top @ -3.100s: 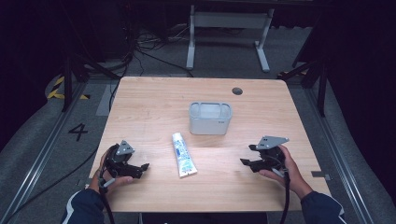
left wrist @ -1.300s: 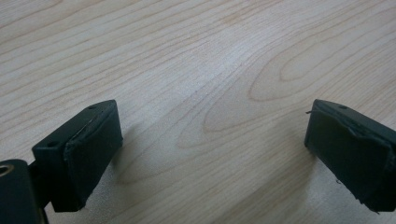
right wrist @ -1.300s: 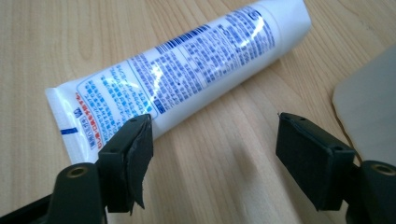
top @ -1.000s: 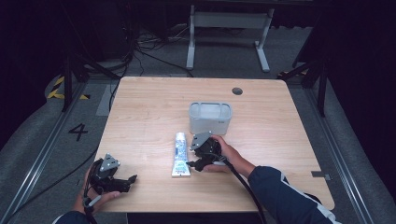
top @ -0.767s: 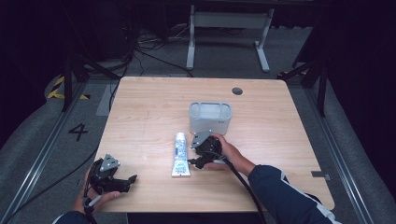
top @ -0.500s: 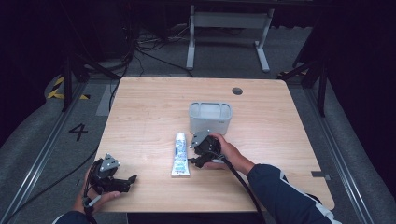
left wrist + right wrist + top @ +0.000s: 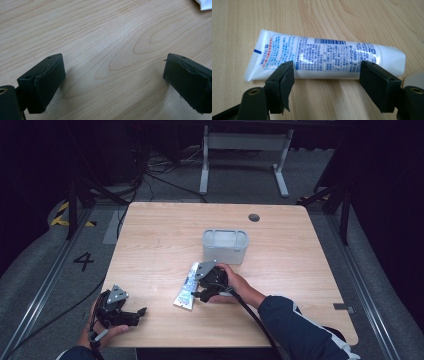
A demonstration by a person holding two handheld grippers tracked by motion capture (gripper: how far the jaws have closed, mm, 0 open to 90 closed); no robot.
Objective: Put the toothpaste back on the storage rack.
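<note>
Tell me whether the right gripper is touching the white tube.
Cannot tell. In the right gripper view the right gripper has both pads spread alongside the white tube, but their tips overlap its near edge, so neither contact nor gap shows plainly.

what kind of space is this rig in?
Likely a lab or recording studio, not a home: a bare wooden table on grey carpet, floor rails with a painted number, loose cables, black curtains behind.
</note>
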